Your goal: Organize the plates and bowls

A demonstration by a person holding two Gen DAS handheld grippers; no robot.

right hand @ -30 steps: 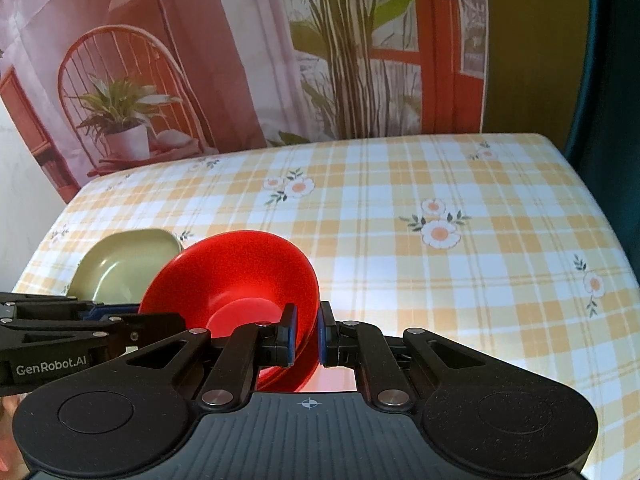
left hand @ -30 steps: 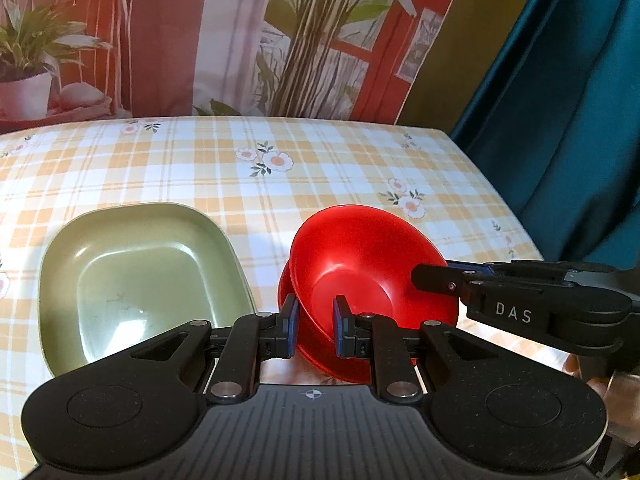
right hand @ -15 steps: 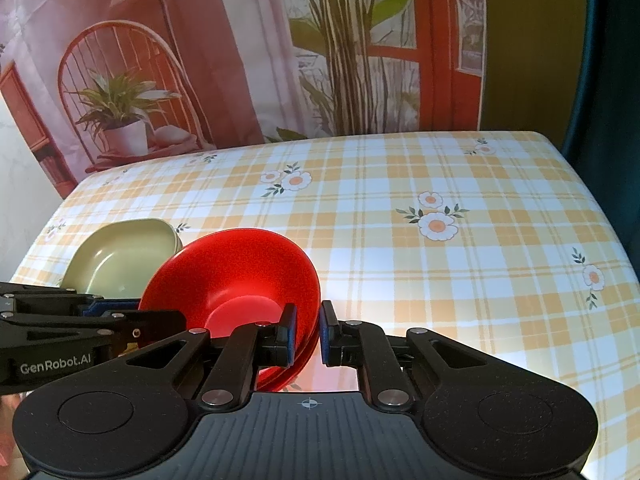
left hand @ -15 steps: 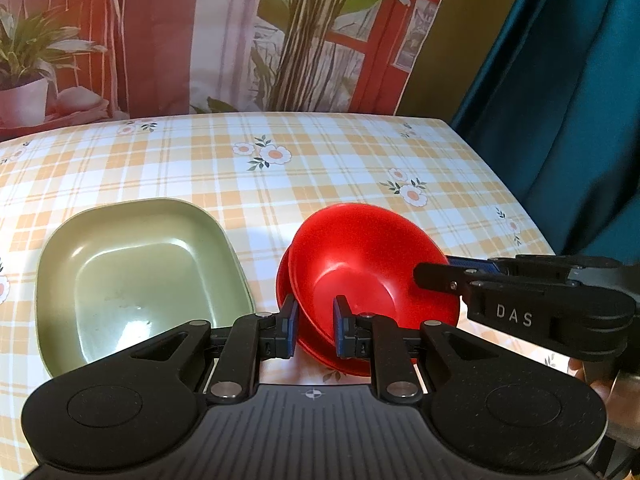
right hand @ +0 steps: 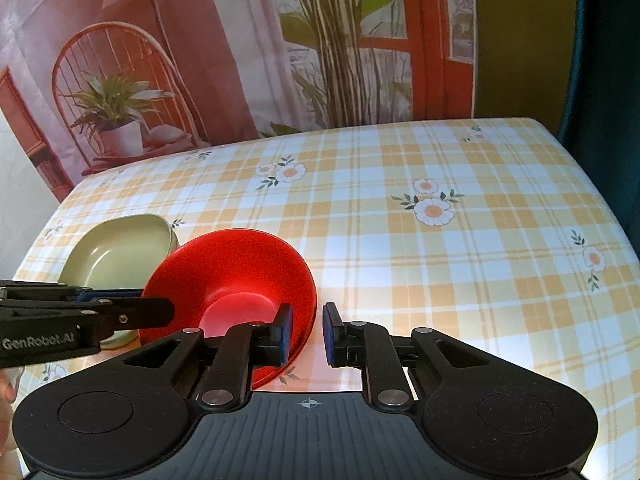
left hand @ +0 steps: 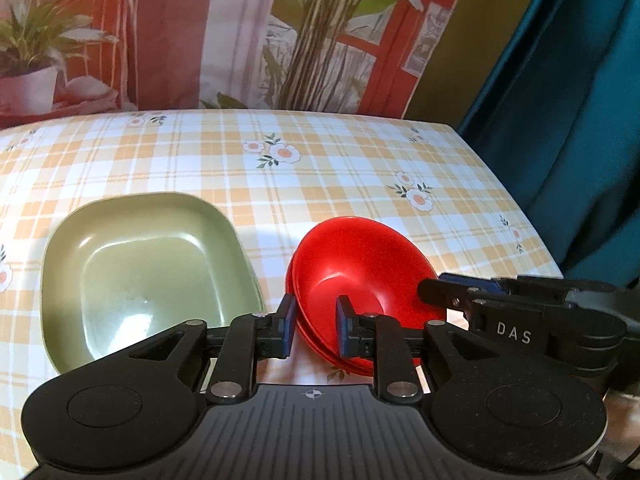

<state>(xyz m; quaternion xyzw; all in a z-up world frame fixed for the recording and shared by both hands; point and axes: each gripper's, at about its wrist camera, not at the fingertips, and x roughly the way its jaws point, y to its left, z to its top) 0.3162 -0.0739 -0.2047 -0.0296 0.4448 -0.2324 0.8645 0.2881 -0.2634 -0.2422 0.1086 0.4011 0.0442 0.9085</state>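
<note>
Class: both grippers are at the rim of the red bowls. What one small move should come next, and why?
Probably draw the right gripper straight back from the red bowls. Its jaws are open around the near rim, and the upper bowl appears nested in the lower one beside the green dish, so the stacking looks done. The left gripper also straddles the rim with a gap.

table with orange-and-white checked flowery cloth, printed backdrop behind showing wicker chair, potted plant, red window frame, olive wall strip, teal curtain at right
</note>
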